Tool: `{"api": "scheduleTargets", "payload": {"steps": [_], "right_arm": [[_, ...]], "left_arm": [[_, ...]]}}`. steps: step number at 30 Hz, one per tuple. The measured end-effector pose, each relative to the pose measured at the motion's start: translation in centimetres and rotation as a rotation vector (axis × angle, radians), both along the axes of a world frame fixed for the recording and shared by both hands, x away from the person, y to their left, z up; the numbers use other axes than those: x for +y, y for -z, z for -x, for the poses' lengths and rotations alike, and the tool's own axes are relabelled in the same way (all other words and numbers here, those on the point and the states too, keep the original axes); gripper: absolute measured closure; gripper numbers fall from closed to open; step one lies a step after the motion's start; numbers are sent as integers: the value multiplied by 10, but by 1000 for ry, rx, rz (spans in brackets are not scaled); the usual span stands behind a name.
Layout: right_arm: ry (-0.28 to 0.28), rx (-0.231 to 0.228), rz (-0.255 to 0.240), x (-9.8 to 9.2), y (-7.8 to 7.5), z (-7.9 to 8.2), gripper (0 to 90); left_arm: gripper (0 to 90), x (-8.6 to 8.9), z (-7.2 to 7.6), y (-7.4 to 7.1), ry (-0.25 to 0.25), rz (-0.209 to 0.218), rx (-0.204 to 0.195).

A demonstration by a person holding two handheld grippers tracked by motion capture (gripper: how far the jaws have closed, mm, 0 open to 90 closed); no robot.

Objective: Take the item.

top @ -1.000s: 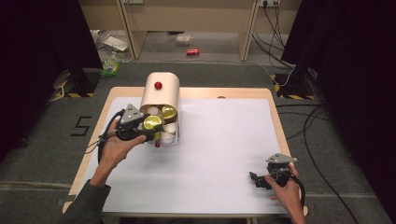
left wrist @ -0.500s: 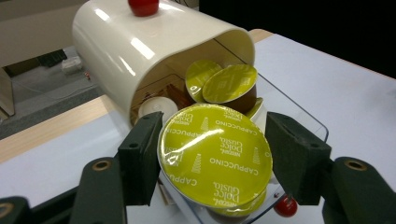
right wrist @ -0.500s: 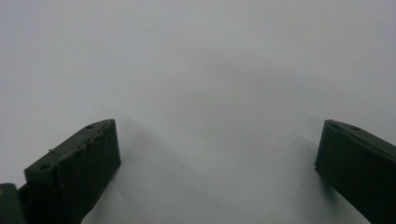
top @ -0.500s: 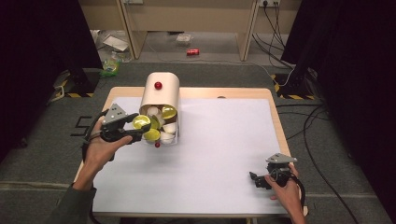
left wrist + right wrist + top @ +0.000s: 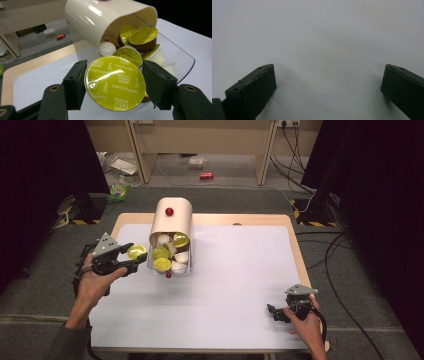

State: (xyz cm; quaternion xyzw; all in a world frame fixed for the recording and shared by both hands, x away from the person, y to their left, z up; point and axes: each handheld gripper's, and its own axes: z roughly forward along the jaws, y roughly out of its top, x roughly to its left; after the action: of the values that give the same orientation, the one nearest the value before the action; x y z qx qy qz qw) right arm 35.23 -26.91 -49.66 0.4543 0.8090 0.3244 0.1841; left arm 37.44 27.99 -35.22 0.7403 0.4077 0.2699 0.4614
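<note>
- Left hand-held gripper (image 5: 131, 260) grasps a yellow-lidded coffee capsule (image 5: 115, 82), lid facing the hand, just left of the tipped capsule holder (image 5: 171, 236).
- Right hand-held gripper (image 5: 272, 311), jaws spread and empty, rests well apart on the surface (image 5: 235, 270).

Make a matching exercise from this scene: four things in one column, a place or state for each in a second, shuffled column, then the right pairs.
1. coffee capsule
2. left gripper
3. right gripper
4. cream holder

A. open, nothing between its jaws
B. lying on its side with capsules spilling out
C. green foil lid, clamped between two jaws
D. shut on a capsule beside the holder

Pairs: 1-C, 2-D, 3-A, 4-B
</note>
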Motion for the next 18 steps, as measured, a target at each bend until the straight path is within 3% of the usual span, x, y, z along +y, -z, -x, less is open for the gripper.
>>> {"api": "scheduleTargets", "payload": {"steps": [7,18], "right_arm": [[0,-1,1,0,0,0,2],[0,0,0,0,0,0,2]], "left_arm": [[384,17,2,12,-49,-2,3],[384,36,4,34,-91,37,14]]}}
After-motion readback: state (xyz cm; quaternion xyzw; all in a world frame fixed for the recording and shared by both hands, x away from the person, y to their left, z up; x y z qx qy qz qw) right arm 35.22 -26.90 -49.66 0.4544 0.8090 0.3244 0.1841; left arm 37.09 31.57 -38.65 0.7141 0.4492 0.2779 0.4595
